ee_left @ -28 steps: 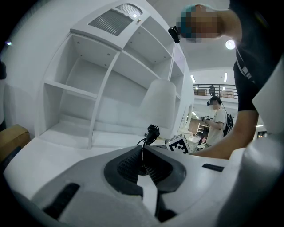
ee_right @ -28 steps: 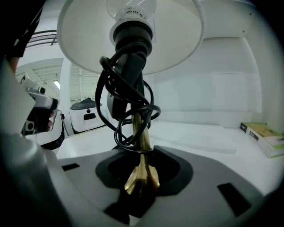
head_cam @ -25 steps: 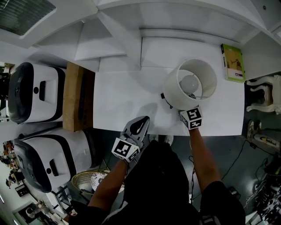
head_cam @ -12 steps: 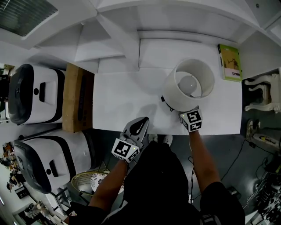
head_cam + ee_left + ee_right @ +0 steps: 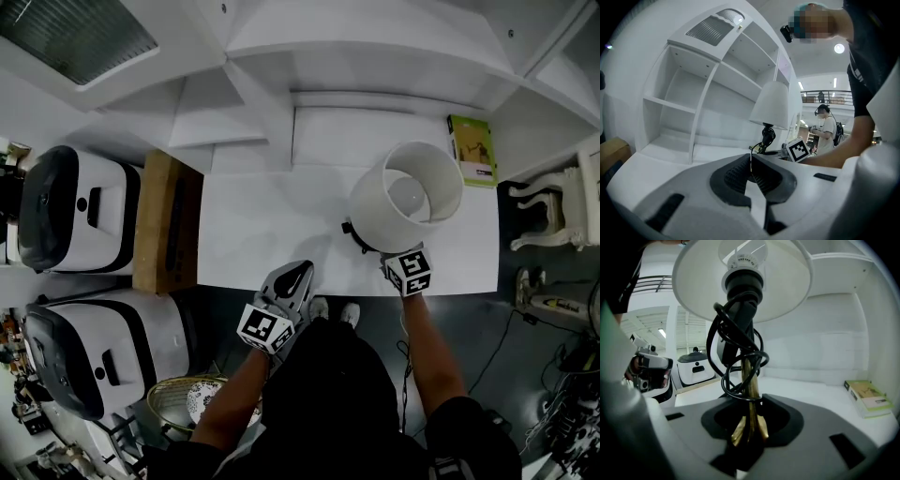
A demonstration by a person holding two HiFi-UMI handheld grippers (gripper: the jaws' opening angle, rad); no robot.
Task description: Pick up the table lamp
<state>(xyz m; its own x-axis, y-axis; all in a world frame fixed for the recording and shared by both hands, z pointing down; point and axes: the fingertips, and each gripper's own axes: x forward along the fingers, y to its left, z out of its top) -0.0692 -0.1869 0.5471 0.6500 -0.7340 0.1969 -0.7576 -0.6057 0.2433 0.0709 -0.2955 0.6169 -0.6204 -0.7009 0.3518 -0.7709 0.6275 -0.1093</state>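
Your right tongs (image 5: 392,260) (image 5: 749,426) are clamped on the white-shaded brass table lamp (image 5: 377,214) (image 5: 749,373), gripping the thin brass stem low down, just under the loops of black cord (image 5: 736,350) wound around it. The lamp is upright over the right half of the white table (image 5: 253,220), its drum shade open toward you with the bulb showing inside. The shade hides the foot, so you cannot tell whether it touches the table. Your left tongs (image 5: 292,275) (image 5: 751,174) are closed together with nothing between them. They sit at the table's near edge, well apart from the lamp and pointing toward it. A green book (image 5: 472,150) (image 5: 868,398) lies flat at the far right corner of the table, near the lamp but not touching it. The white shelf unit (image 5: 375,75) rises behind the table. A brown wooden box (image 5: 164,225) sits just beside the table's left edge, with two white rounded machines (image 5: 66,211) beyond it.
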